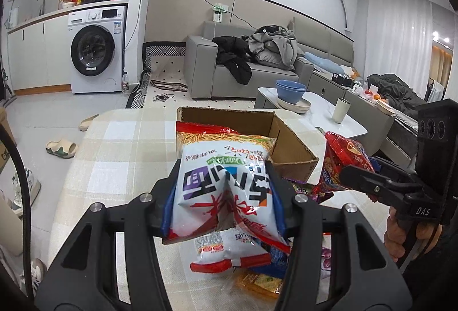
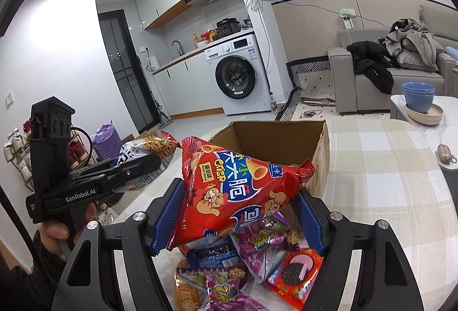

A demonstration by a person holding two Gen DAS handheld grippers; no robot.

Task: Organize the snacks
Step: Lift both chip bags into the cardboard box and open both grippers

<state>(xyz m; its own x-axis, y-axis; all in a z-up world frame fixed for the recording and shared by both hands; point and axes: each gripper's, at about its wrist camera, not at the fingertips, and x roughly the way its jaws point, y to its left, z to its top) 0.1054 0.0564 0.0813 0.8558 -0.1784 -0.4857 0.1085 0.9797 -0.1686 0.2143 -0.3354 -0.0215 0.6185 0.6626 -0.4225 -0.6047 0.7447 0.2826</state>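
My left gripper is shut on a white noodle snack bag, held above the checked tablecloth just in front of the open cardboard box. A second white packet shows below the held bag. My right gripper is shut on a red crisp bag, lifted over a pile of small packets: purple candy bags, a blue packet, a red cookie pack. The box stands open right behind. Each gripper shows in the other's view, the right gripper and the left gripper.
A checked cloth covers the table. Behind it a low marble table carries blue bowls, plates and a cup. A grey sofa with clothes, a washing machine and slippers on the floor lie further off. A small pouch lies at right.
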